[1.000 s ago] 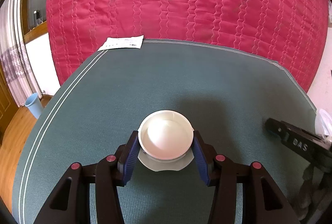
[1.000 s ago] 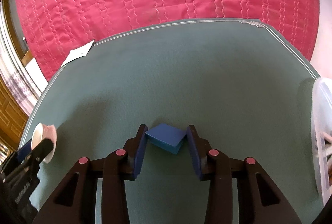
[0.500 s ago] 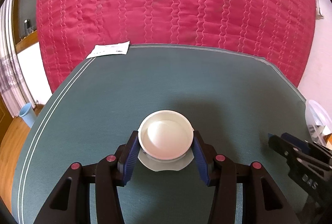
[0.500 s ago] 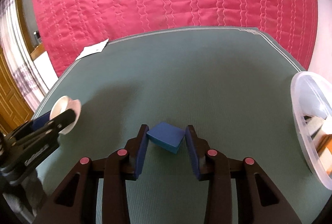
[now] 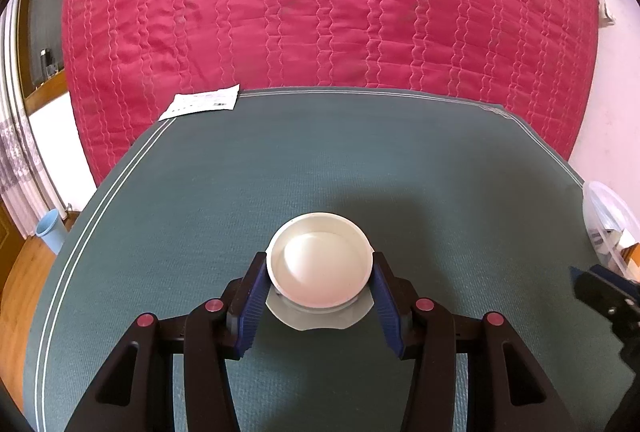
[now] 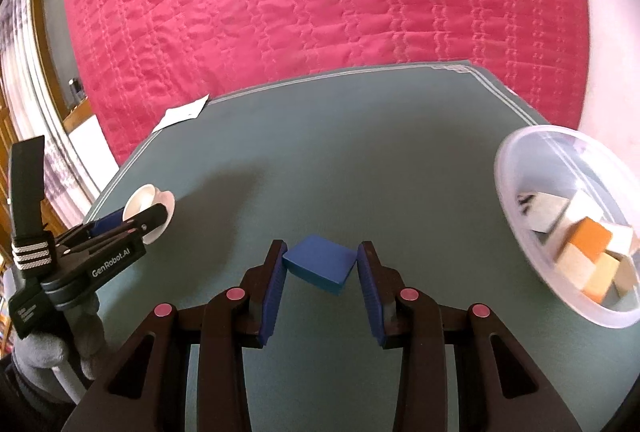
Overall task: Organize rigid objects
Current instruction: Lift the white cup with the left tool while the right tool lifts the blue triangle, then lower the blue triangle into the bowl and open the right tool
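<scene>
A white round cup-like container (image 5: 319,264) with a flat flange at its base is held above the green mat, and my left gripper (image 5: 319,272) is shut on its sides. In the right wrist view the same cup (image 6: 149,206) shows at the left in the left gripper (image 6: 132,222). A blue flat block (image 6: 320,264) is clamped corner to corner between the pads of my right gripper (image 6: 320,266), lifted over the mat. A clear plastic bowl (image 6: 516,188) at the right holds several wooden blocks (image 6: 588,252), some orange, some pale.
The green mat (image 5: 320,160) lies on a red quilted bedspread (image 5: 320,0). A white paper slip (image 5: 202,102) lies at the mat's far left corner. The clear bowl's rim (image 5: 608,204) shows at the right edge. A gloved hand (image 6: 44,352) holds the left gripper's handle.
My right gripper has carried the blue block to the right, so the clear bowl with blocks came well into its view. The left gripper kept nearly still with the cup.
</scene>
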A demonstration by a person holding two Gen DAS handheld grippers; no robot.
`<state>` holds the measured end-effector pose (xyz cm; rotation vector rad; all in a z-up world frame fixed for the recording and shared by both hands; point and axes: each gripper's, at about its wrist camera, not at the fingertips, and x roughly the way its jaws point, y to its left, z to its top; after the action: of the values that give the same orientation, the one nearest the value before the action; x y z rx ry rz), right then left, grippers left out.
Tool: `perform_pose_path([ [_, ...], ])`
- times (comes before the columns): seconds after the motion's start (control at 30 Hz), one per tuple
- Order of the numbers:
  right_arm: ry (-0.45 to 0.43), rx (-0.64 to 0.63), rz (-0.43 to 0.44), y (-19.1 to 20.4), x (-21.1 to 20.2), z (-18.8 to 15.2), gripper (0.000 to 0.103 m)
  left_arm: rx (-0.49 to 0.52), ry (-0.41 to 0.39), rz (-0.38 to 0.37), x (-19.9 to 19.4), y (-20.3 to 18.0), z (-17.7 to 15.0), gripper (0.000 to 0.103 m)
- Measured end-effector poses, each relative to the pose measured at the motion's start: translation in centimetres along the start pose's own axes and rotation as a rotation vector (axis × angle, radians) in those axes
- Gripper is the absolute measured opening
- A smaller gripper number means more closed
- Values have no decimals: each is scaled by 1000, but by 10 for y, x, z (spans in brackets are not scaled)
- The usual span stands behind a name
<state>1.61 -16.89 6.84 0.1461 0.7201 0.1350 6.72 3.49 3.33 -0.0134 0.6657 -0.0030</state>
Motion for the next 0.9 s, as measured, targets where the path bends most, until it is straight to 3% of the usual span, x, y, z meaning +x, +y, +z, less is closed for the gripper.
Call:
perform_pose_path([
  [0.47,-102,96,-64,-52,-53,5,37,2,-3,11,0,-3,0,52],
  [0.9,-169,228,-217,-132,-86,10,37,38,2,-5,-7,-21,-3,52],
])
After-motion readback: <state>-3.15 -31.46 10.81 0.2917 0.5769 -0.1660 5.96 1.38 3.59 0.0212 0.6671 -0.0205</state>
